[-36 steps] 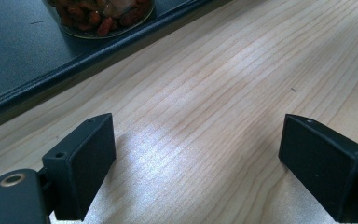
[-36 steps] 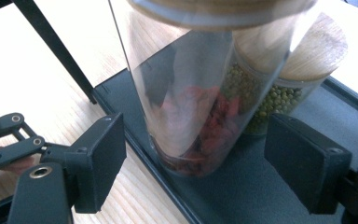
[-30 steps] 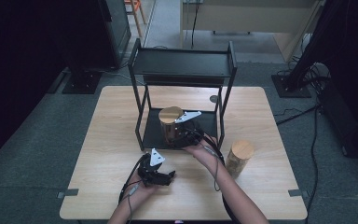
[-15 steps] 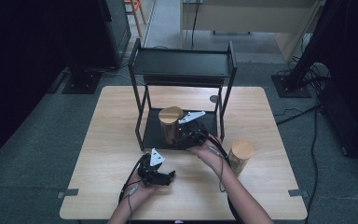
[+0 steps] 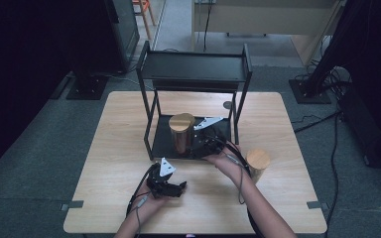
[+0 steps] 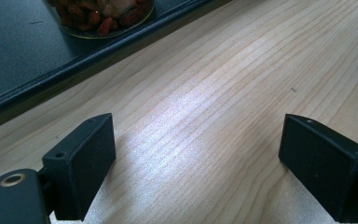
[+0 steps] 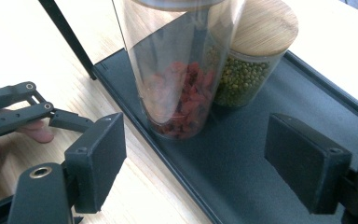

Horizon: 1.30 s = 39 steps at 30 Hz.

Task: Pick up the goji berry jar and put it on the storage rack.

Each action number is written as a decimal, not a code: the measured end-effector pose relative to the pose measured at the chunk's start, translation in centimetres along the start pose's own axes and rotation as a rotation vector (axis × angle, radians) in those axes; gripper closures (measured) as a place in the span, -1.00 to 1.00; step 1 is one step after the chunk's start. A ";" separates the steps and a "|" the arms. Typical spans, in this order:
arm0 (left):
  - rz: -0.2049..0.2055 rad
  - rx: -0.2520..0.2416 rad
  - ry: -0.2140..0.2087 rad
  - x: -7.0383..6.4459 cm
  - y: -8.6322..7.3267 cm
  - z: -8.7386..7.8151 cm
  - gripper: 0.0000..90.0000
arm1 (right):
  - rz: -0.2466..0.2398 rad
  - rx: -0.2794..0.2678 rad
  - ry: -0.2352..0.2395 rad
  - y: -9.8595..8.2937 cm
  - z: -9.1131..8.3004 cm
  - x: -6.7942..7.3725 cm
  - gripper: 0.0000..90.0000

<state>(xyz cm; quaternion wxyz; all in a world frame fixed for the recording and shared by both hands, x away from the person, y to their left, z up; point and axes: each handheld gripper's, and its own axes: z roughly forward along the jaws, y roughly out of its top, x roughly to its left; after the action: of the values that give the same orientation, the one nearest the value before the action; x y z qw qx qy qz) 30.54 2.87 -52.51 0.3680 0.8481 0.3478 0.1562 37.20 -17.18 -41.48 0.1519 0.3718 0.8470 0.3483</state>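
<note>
The tabletop (image 5: 119,148) is pale wood, and a black rack (image 5: 194,74) stands toward its far side, with a high shelf on four posts and a flat black tray (image 7: 242,163) as its base.

On that tray stands a tall jar (image 5: 181,133), clear-walled with a wooden lid; the right gripper view shows red dried fruit filling its lower part. It sits near the tray's front edge. Just behind it in that view is a short jar (image 7: 251,60) of green beans, also wooden-lidded, very close to the tall one; whether they touch I cannot tell. A third jar (image 5: 257,163) with a wooden lid stands on the bare tabletop to the right of the rack, near the person's right forearm.

The right gripper (image 5: 209,144) is at the tray's front edge, just right of the tall jar. Its fingers (image 7: 98,163) are spread wide, and the tall jar stands ahead of the gap, apart from both.

The left gripper (image 5: 168,184) lies low over the tabletop in front of the rack, well apart from the jars. Its fingers (image 6: 84,163) are also spread wide with bare wood between them; the tray edge and the tall jar's base show beyond.
</note>
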 end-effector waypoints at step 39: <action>-0.002 0.000 0.001 0.0 0.0 0.0 -0.75 | -0.010 0.022 -0.003 0.6 -3.9 -0.4 -0.54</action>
<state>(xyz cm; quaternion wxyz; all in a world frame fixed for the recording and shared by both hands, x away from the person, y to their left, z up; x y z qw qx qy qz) 30.52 2.86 -52.51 0.3679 0.8477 0.3488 0.1563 35.75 -19.07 -38.29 0.1507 0.3697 0.8524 0.3378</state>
